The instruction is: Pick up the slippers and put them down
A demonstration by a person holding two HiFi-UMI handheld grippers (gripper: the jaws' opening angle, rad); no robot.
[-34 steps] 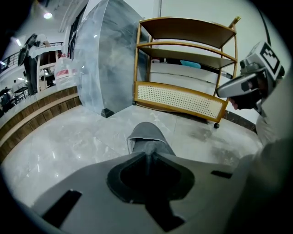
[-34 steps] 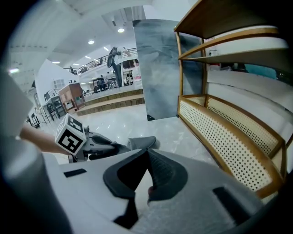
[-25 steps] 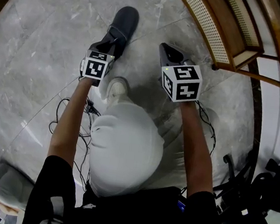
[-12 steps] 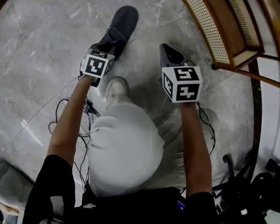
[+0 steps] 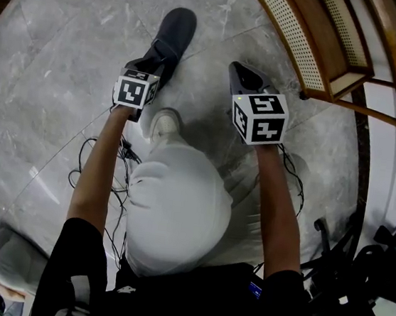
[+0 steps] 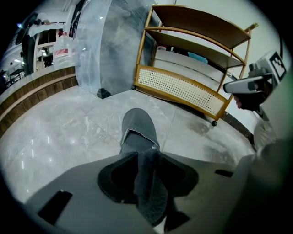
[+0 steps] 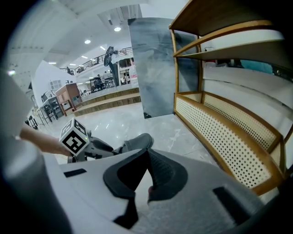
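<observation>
A dark grey, closed-toe slipper of soft fabric (image 5: 175, 31) is lying flat on the pale marble floor (image 5: 59, 65). It is well to the left of the curved wooden rack with the cane front panel (image 5: 292, 29), with its toe pointing away from the person and its open heel facing them.

It is looking light and limp to me. The upper is sagging rather than standing, so I expect it will fold under a pinch and dangle if it is lifted by one end. The back rim of the heel seems the sensible place to take hold, since thin fabric fits between narrow jaws. The sole may be somewhat stiffer, though that is only my guess. Nothing about it looks fragile or slippery.

The left gripper (image 6: 147, 170) is pointing down at that heel end, about as far from the rack as the slipper itself. Its jaws have just been opening and are standing partly apart. A fold of the heel fabric is rising between them with a dark gap showing on each side, so it looks released rather than pinched.

The right gripper (image 5: 241, 73) is hovering between the slipper and the rack. Its jaws are closed together on nothing.
</observation>
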